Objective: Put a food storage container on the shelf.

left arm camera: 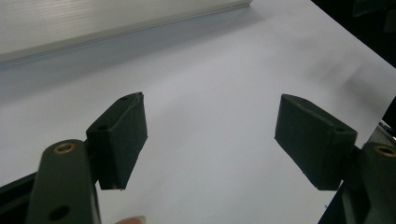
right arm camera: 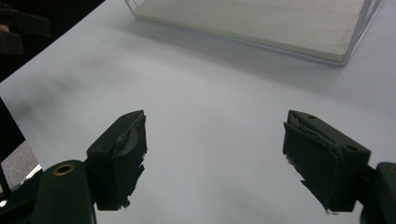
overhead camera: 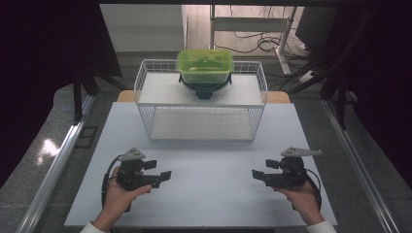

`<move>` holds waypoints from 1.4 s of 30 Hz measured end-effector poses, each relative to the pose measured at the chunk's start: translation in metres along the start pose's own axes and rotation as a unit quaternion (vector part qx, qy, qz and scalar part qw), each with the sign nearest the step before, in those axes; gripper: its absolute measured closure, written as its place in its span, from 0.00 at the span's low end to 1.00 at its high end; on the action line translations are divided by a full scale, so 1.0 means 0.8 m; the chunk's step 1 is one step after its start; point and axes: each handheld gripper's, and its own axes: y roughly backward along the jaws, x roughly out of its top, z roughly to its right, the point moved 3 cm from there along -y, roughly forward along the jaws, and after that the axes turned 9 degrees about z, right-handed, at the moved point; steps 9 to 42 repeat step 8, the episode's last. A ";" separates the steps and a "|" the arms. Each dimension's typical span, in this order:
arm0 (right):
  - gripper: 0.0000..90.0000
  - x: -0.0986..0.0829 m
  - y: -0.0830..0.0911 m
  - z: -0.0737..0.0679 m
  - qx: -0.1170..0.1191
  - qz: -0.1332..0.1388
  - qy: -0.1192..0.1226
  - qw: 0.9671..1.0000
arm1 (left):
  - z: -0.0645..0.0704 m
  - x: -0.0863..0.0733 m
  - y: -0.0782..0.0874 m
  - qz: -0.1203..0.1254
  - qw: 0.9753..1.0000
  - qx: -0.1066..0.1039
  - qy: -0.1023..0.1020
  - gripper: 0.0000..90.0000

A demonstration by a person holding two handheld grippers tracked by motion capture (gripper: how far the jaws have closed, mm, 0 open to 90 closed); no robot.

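Both grippers, left gripper (overhead camera: 163, 170) and right gripper (overhead camera: 260, 170), rest wide and empty; green container (overhead camera: 204, 66) sits well ahead atop the wire rack (overhead camera: 201, 104), awaiting pickup.

Glossy green plastic box (overhead camera: 204, 66), white wire-metal rack (overhead camera: 201, 104), matt white table (overhead camera: 204, 189).

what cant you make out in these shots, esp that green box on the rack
- Green container, high view: contents blurred behind its tinted lid.
- Dark object beneath it: too small and half covered to identify.
- Wire rack, right gripper view: top edge cuts off its upper shelf.
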 end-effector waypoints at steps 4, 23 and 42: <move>0.22 0.003 0.004 0.001 -0.004 0.014 0.004 1.000 | -0.003 0.001 -0.001 0.002 1.000 0.002 0.001 0.27; 0.18 0.004 0.006 0.003 -0.008 0.019 0.003 1.000 | -0.006 0.000 0.000 0.002 1.000 0.009 0.001 0.26; 0.18 0.004 0.006 0.003 -0.008 0.019 0.003 1.000 | -0.006 0.000 0.000 0.002 1.000 0.009 0.001 0.26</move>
